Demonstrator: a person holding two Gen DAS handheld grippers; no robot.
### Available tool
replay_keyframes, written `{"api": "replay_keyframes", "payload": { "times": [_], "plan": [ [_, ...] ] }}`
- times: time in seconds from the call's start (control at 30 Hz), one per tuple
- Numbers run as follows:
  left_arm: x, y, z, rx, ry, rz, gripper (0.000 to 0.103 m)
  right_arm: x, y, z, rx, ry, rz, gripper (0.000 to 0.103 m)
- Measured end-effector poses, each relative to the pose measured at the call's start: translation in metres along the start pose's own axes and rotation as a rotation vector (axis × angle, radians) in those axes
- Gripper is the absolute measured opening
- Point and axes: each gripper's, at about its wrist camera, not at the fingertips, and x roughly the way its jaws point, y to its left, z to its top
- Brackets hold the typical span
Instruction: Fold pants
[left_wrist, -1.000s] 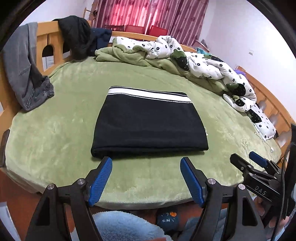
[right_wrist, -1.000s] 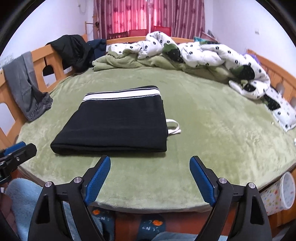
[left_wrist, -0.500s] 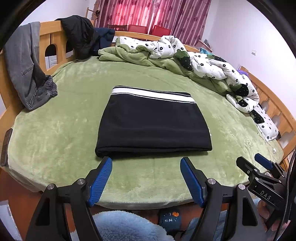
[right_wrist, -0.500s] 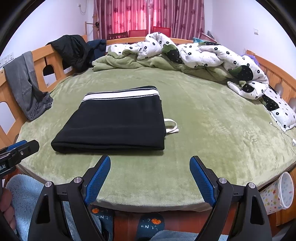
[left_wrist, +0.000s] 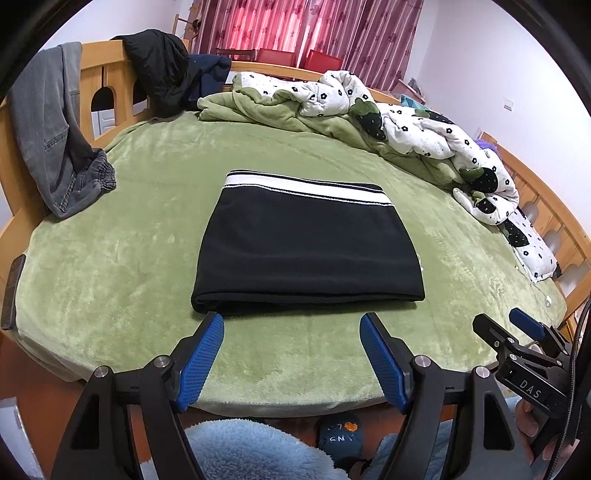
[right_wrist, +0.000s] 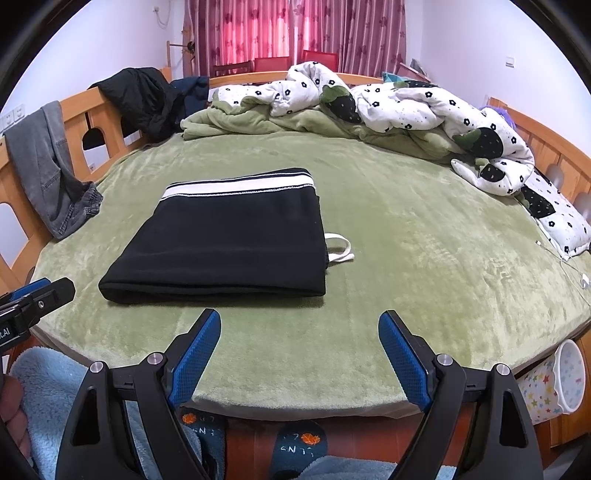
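Left wrist view: my left gripper (left_wrist: 291, 349) sits at the bottom of the frame, jaws spread, nothing between them. The black knit pants with a white-striped waistband (left_wrist: 306, 247) lie in the centre of the frame on the green plush bed cover (left_wrist: 122, 266), folded to a compact rectangle, fold edge nearest me, waistband on the far side. My right gripper (left_wrist: 517, 332) shows at lower right, clear of the cloth. Compared with a second ago the framing has drifted slightly; the pants have not shifted and keep the same outline.

Right wrist view: my right gripper (right_wrist: 299, 345) is at the bottom centre, jaws spread wide and empty. The pants (right_wrist: 229, 243) lie left of centre, with a white drawstring loop (right_wrist: 341, 249) poking out at their right edge. Grey jeans (right_wrist: 51, 173) hang over the wooden rail at the left. The bundle looks unchanged from the earlier pictures.

Judgement: both grippers off the cloth and a settled bundle suggest the fold is essentially finished; only the stray loop could want tucking.
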Motion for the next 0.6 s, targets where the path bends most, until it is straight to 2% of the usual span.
{"api": "replay_keyframes", "payload": {
  "times": [0.6],
  "plan": [
    [0.0005,0.0018,0.0003,0.000,0.002,-0.004,0.074,-0.0013,-0.0013,-0.0002,0.001,-0.002,-0.005,0.086]
  ]
}}
